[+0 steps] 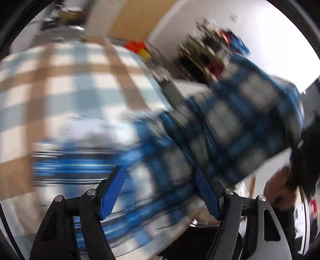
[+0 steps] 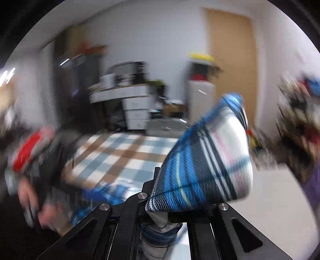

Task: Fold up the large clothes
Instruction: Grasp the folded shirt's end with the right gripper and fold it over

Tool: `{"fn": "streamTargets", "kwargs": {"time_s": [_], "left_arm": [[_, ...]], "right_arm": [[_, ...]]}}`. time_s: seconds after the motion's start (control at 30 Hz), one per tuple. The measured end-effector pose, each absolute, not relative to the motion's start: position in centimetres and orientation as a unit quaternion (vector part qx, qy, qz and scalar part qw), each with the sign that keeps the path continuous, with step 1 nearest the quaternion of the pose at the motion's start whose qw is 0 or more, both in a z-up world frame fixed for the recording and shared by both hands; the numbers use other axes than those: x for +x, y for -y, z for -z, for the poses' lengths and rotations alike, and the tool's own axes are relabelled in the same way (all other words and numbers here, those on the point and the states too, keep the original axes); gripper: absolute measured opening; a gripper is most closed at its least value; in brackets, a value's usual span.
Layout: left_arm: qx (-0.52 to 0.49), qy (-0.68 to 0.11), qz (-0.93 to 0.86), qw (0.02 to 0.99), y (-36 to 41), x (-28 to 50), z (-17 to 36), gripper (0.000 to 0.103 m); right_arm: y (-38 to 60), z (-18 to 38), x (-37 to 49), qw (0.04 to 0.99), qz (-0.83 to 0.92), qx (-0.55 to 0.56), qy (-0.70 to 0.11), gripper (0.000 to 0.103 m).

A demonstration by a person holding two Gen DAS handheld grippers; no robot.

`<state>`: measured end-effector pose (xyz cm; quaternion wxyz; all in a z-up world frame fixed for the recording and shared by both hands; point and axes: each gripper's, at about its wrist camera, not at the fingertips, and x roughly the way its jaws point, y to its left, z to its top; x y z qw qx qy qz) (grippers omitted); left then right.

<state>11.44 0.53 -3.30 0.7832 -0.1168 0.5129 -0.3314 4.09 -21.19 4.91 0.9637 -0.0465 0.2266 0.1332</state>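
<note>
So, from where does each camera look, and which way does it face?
Left wrist: sits behind the open left gripper, looks down at the blue plaid garment over the checked cloth; a hand shows.
Right wrist: sits behind the right gripper shut on the garment, faces the door.
Shared: garment, checked cloth.

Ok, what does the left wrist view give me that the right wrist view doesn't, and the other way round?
Only the left wrist view shows the left gripper with its blue pads apart and no cloth pinched between them, though the blue plaid garment hangs just beyond. Only the right wrist view shows the right gripper shut on a bunched fold of that garment, plus the cabinets at the back. Both share the garment, the checked table cover and the wooden door, all motion-blurred.
</note>
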Motion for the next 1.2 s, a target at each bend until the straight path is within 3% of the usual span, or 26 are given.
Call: {"fn": "streamTargets", "kwargs": {"time_s": [0.17,0.3,0.37,0.47,0.53,0.57,0.7,0.83,0.93,0.97,1.0,1.07,1.2], "left_arm": [[-0.191,-0.502,0.268,0.800,-9.8,12.1,3.0,0.069],[-0.226,-0.518,0.268,0.780,-12.2,11.8,4.8,0.069],[-0.219,-0.544,0.262,0.766,-12.7,11.7,5.9,0.069],[-0.194,-0.569,0.260,0.756,-11.6,11.1,6.2,0.069],[-0.193,-0.562,0.282,0.753,-10.8,11.2,5.5,0.069],[-0.196,-0.555,0.292,0.754,-10.5,10.9,5.0,0.069],[-0.201,-0.537,0.349,0.741,-7.8,10.6,4.2,0.069],[-0.131,-0.577,0.317,0.742,-5.0,11.5,7.5,0.069],[-0.140,-0.602,0.303,0.726,-4.6,12.0,9.3,0.069],[-0.148,-0.600,0.306,0.724,-4.7,12.1,9.3,0.065],[-0.158,-0.595,0.311,0.724,-4.9,12.1,9.0,0.040],[-0.170,-0.591,0.322,0.720,-5.1,12.3,8.2,0.009],[-0.207,-0.573,0.349,0.712,-5.5,12.2,6.9,0.003]], "right_arm": [[8.7,-0.2,3.8,0.925,-0.226,-0.147,-0.268,0.004],[4.0,7.1,7.2,0.892,-0.234,-0.094,-0.375,0.004],[3.5,9.5,8.2,0.883,-0.231,-0.064,-0.403,0.010],[3.4,10.2,8.3,0.876,-0.240,-0.040,-0.416,0.027],[3.9,9.6,7.8,0.862,-0.287,-0.004,-0.418,0.068],[4.4,9.3,7.5,0.853,-0.311,0.016,-0.418,0.072],[5.8,8.8,6.1,0.840,-0.345,0.070,-0.412,0.072],[8.1,7.8,5.6,0.836,-0.343,0.107,-0.414,0.072],[10.8,7.1,5.6,0.835,-0.334,0.157,-0.409,0.072],[12.0,6.8,5.7,0.836,-0.327,0.176,-0.404,0.072],[13.1,6.5,5.8,0.838,-0.319,0.192,-0.398,0.073],[15.7,5.7,6.1,0.837,-0.319,0.240,-0.375,0.074],[20.4,4.7,6.0,0.828,-0.317,0.332,-0.322,0.081]]}}
